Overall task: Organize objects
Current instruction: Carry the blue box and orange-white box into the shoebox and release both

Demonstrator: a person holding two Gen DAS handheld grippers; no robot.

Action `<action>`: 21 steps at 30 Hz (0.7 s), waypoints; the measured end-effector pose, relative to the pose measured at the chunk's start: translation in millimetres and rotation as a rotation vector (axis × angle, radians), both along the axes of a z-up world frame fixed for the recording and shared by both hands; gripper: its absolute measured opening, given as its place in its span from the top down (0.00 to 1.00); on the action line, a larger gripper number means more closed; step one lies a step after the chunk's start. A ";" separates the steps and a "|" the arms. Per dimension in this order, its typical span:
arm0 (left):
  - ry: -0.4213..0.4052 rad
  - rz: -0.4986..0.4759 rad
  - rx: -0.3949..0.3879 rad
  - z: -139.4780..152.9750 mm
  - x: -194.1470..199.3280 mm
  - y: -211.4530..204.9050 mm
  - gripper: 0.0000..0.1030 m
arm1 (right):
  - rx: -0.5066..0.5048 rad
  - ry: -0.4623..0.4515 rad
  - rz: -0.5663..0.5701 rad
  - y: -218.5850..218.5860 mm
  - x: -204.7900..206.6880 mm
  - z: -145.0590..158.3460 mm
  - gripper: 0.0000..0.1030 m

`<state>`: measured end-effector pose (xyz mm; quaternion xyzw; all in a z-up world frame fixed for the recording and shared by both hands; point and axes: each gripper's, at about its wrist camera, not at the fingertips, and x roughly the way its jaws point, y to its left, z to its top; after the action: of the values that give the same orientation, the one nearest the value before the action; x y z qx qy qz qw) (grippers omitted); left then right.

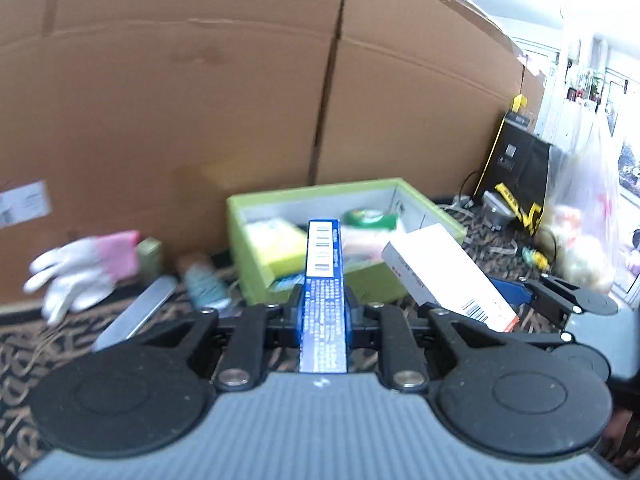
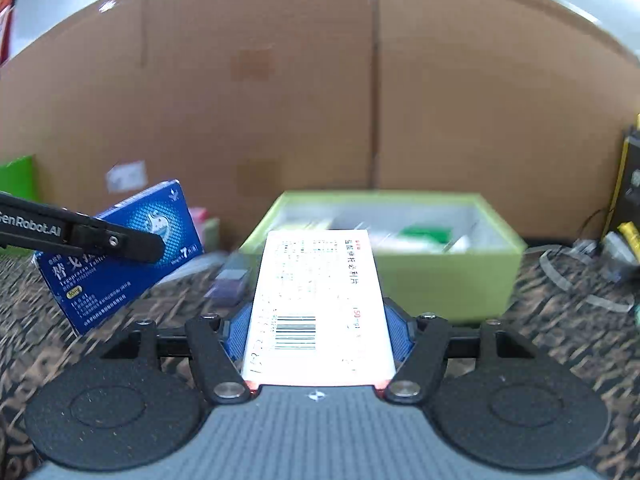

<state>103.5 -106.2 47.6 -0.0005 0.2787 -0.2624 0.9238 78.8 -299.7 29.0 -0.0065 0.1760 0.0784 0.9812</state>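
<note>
Our left gripper [image 1: 323,312] jaws clamped on blue box [image 1: 323,292], right gripper [image 2: 318,332] jaws holding white box [image 2: 320,304], green bin [image 2: 448,276] ahead of us

Green box [image 2: 448,280] contents (both views) blurred beyond telling; glove [image 1: 76,272] smeared.

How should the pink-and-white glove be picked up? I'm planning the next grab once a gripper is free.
Both grippers are busy: the left gripper is shut on the blue box, the right gripper on the white box. The glove lies flat and limp on the patterned surface. Probably pinch the pink cuff from above, since it looks bulkier than the splayed fingers.
</note>
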 end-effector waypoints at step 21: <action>0.032 0.005 -0.004 -18.7 165.3 -118.7 0.62 | -0.055 -0.030 -0.193 -73.3 156.7 -5.5 0.32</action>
<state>268.8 -224.8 28.9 -0.0072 0.2932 -0.2605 0.9198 235.5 -373.1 23.5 -0.0177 0.1633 -0.0214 0.9862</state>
